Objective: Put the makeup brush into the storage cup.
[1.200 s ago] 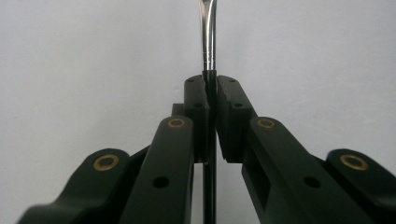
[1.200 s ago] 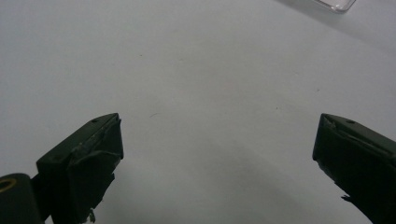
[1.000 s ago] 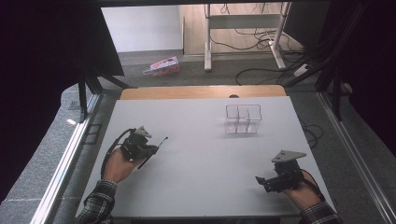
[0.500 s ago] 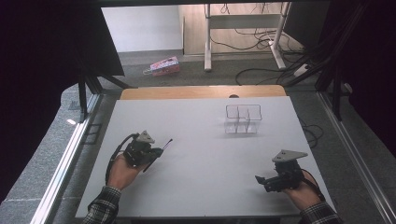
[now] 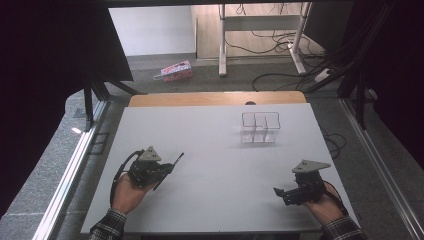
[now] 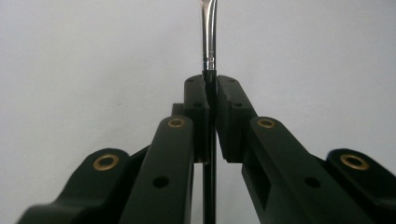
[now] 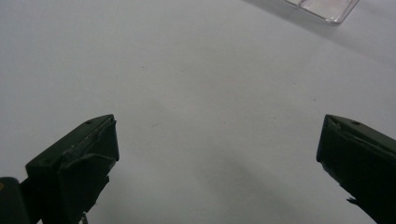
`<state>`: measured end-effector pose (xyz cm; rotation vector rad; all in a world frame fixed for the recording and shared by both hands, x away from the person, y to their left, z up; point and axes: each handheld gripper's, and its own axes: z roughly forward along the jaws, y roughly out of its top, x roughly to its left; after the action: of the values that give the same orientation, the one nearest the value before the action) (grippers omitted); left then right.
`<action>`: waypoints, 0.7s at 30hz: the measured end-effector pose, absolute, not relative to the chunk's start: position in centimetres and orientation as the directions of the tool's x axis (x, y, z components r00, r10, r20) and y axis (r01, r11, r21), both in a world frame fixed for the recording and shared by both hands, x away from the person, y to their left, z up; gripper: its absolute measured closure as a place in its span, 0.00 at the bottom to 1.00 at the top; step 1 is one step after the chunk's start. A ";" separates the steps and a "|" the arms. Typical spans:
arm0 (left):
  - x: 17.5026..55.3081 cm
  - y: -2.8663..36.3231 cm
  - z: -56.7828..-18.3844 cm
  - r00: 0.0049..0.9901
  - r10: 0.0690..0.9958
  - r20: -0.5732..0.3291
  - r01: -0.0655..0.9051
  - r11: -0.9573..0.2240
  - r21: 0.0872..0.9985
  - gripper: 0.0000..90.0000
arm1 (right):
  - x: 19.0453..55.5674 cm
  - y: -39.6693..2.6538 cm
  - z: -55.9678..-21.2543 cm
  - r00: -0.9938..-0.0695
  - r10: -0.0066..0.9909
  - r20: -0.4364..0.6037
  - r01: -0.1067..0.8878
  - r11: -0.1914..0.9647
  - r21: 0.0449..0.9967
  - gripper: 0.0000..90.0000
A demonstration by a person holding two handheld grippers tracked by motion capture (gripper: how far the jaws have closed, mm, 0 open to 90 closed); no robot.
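**While One Gripper Holds a Brush, the Other Waits**

While the left gripper sits at the near left of the white table, its jaws squeeze a thin black brush with a silver neck. The right gripper rests at the near right, jaws wide apart with nothing between them. A clear box stands far off on the right.

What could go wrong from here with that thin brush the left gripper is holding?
The left gripper clamps the slim brush on a narrow stretch of handle, so it may pivot or slip. The clear divided box looks light; a long brush poked at its compartments could tip or push it, with the open right gripper far off.
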<state>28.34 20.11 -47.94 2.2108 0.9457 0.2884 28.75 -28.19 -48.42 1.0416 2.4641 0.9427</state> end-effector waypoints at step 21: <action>25.8 19.7 -47.5 0.715 0.685 -0.142 0.535 -0.405 0.742 0.93 | 28.6 -28.0 -48.3 -0.695 0.719 -0.029 0.499 0.510 0.700 0.00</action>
<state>25.77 19.69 -47.50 2.1028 0.9238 0.2340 28.62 -27.95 -48.26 1.0182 2.4401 0.9806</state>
